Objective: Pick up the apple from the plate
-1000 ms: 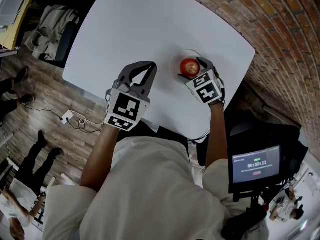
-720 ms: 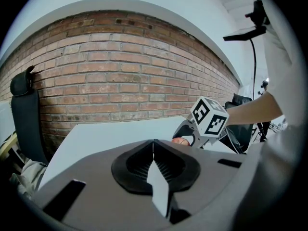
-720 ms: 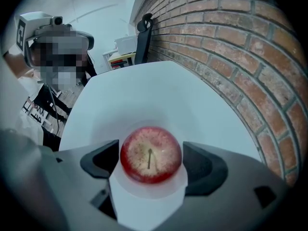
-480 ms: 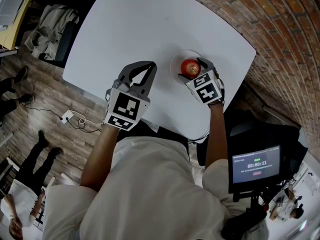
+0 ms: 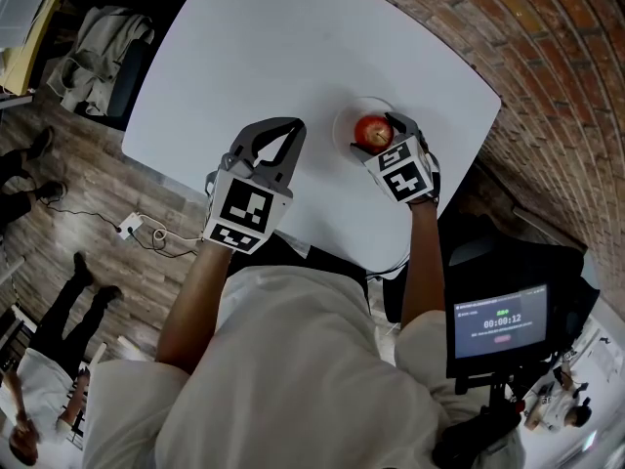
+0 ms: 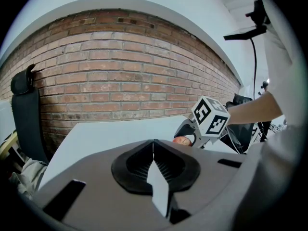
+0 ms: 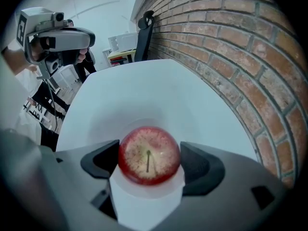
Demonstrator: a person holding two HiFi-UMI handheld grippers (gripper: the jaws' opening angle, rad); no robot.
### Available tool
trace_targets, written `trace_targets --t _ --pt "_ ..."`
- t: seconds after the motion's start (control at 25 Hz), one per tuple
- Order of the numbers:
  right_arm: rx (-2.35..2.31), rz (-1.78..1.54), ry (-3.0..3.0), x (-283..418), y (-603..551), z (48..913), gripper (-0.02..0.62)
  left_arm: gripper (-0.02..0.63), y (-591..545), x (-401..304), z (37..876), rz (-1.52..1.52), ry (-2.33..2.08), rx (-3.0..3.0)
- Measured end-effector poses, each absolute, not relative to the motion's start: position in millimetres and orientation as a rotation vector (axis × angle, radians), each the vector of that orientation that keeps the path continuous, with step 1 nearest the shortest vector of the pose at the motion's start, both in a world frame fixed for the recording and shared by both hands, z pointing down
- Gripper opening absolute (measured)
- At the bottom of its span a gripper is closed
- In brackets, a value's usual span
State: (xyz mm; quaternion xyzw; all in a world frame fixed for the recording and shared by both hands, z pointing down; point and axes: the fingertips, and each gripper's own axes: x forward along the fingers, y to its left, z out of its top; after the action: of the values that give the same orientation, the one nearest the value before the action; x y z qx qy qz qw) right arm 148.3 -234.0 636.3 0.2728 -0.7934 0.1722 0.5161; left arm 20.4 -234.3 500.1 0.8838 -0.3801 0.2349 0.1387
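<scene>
A red apple [image 5: 374,131] sits on a small white plate [image 5: 350,115] near the right edge of the white table [image 5: 293,37]. My right gripper [image 5: 378,135] reaches in from the near side, a jaw against each flank of the apple. In the right gripper view the apple [image 7: 149,154] fills the gap between the two dark pads, stem facing the camera, with the plate [image 7: 192,134] under it. My left gripper [image 5: 284,131] hovers over bare table to the left of the plate, jaws shut and empty. The left gripper view shows its tips [image 6: 153,143] meeting and the apple [image 6: 182,140] far right.
A brick wall [image 5: 547,57] runs close behind the table's right side. A chair with a jacket [image 5: 103,62] stands at the far left corner. A screen on a stand [image 5: 500,325] is at my right. A cable and plug [image 5: 132,228] lie on the wooden floor, where people stand.
Almost nothing differs: the right gripper and the apple have shifted a few pixels to the right. The left gripper has stayed in place.
</scene>
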Motion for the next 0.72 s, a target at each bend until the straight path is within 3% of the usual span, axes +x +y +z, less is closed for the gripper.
trace_targets --t 0.72 --pt "0.694 0.424 -1.899 156.6 -233.9 625.1 0.39 0.006 -229.8 30.8 492.1 0.679 -1.088 2.583"
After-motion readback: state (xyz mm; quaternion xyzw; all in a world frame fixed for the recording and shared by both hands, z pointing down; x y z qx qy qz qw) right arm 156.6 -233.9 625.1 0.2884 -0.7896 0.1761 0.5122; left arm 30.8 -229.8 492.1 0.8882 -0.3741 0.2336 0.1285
